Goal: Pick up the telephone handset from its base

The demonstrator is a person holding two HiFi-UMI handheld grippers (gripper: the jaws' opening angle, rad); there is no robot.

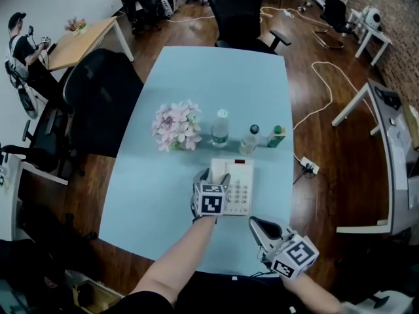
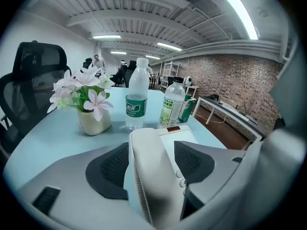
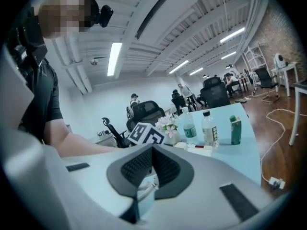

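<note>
A white telephone base [image 1: 241,187] sits on the light blue table [image 1: 163,201], with its handset [image 1: 218,169] lying in the cradle along the base's left side. My left gripper [image 1: 214,176] is open and straddles the handset [image 2: 151,176]: one dark pad [image 2: 108,169] stands on its left and the other on its right, over the keypad, each with a thin gap showing. My right gripper [image 1: 255,223] hovers near the table's front edge, right of and behind the phone. Its pads meet at the tips [image 3: 152,150], shut with nothing between them.
Behind the phone stand a pot of pink-white flowers [image 1: 177,126], a water bottle [image 1: 220,128], a second bottle [image 1: 249,139] and a green carton [image 1: 276,137]. Black office chairs [image 1: 105,97] flank the table's left side and far end. Cables lie on the wooden floor at right.
</note>
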